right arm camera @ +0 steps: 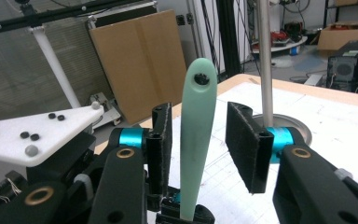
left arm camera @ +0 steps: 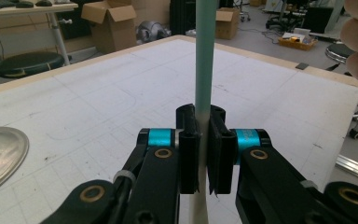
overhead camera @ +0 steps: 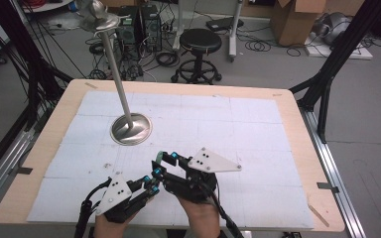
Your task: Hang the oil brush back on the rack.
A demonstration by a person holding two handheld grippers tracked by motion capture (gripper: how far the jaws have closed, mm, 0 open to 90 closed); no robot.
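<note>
A slim mint-green utensil handle (left arm camera: pixel 204 56) stands upright, and my left gripper (left arm camera: pixel 204 140) is shut on its lower part, pads pressed on both sides. Its rounded top end with a hanging hole (right arm camera: pixel 198 107) rises between the jaws of my right gripper (right arm camera: pixel 198 140). Those jaws are open: the left pad is close beside the handle and a clear gap remains at the right pad. In the high view both grippers meet near the table's front middle, my left gripper (overhead camera: pixel 151 186) below and my right gripper (overhead camera: pixel 163 161) above it. What lies below the grip is hidden.
A metal stand with a round base (overhead camera: pixel 130 129) and a tall thin pole (right arm camera: pixel 265 60) stands on the white gridded mat (overhead camera: pixel 238 124), left of centre. The wooden table edge (overhead camera: pixel 305 148) runs around the mat. A stool (overhead camera: pixel 200 42) and boxes stand beyond.
</note>
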